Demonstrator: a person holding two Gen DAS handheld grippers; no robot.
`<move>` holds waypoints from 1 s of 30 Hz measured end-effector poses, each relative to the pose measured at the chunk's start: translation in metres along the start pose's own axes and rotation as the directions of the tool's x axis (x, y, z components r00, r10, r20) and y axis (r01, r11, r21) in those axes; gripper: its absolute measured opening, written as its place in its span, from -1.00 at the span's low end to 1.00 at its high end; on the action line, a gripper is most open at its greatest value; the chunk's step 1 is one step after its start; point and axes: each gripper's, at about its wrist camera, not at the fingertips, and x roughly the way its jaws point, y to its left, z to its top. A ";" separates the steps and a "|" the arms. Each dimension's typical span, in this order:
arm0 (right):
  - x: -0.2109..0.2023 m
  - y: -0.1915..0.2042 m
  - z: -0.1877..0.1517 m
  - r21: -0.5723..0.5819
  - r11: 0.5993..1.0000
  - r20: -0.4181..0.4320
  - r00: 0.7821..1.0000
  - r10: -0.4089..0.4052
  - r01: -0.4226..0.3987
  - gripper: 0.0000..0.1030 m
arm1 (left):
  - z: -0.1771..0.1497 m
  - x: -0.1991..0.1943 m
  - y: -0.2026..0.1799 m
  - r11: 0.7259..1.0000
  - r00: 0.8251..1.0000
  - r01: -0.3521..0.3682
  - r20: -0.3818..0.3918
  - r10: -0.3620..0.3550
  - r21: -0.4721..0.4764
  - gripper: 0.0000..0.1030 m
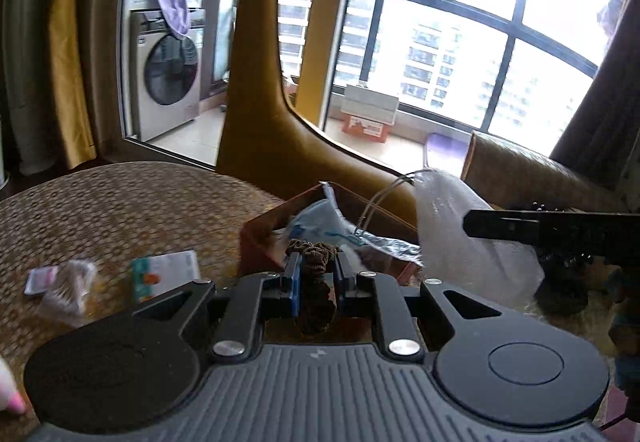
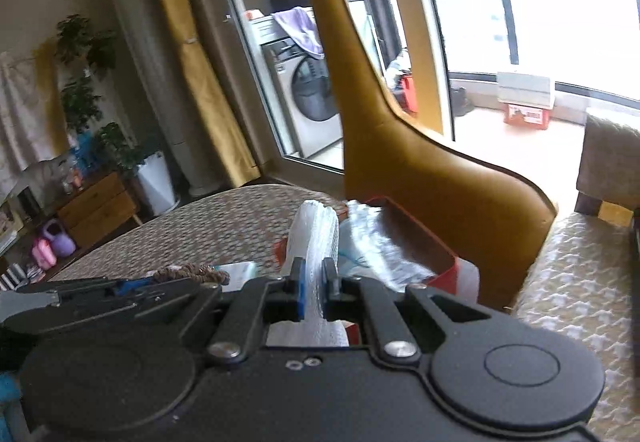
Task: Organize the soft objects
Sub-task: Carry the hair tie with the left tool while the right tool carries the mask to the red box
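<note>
My left gripper [image 1: 316,262] is shut on a brown fuzzy scrunchie [image 1: 314,284], held just in front of a red-brown box [image 1: 260,238] on the woven table. The box holds a blue-and-white plastic packet [image 1: 316,222] and silvery wrapping. My right gripper [image 2: 316,274] is shut on a white foam net sleeve [image 2: 316,230], held over the same box [image 2: 416,230]. In the left wrist view the right gripper [image 1: 472,228] comes in from the right with the white sleeve [image 1: 460,234] hanging from it. The left gripper [image 2: 208,276] and scrunchie [image 2: 192,274] show at left in the right wrist view.
On the woven table [image 1: 120,209] lie a green-and-white tissue pack [image 1: 164,274], a clear bag [image 1: 68,290] and a small pink packet [image 1: 40,278]. A tall mustard giraffe-shaped seat [image 1: 256,81] stands behind the box. A patterned stool [image 2: 580,306] is at right.
</note>
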 end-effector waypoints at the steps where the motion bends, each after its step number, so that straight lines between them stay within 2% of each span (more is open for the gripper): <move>1: 0.003 -0.004 0.001 0.005 1.000 -0.003 1.000 -0.003 0.003 -0.88 | 0.002 0.007 -0.003 1.000 1.000 0.005 -0.006 -0.005 0.007 -0.69; 7: 0.025 -0.026 0.010 0.008 0.999 -0.010 0.999 -0.042 0.042 -0.88 | 0.008 0.044 -0.016 1.000 0.999 0.018 -0.036 -0.017 0.023 -0.69; 16: 0.068 -0.046 0.013 0.011 0.997 -0.031 0.997 -0.074 0.075 -0.88 | 0.014 0.102 -0.010 1.000 0.996 0.002 -0.092 -0.003 -0.013 -0.69; 24: 0.112 -0.061 0.005 0.028 0.995 -0.086 0.992 -0.091 0.094 -0.88 | 0.016 0.145 -0.003 0.998 0.990 -0.012 -0.138 0.004 -0.058 -0.69; 30: 0.137 -0.066 -0.002 0.039 0.993 -0.127 0.986 -0.105 0.111 -0.88 | 0.017 0.167 -0.003 0.998 0.988 -0.007 -0.155 -0.002 -0.058 -0.69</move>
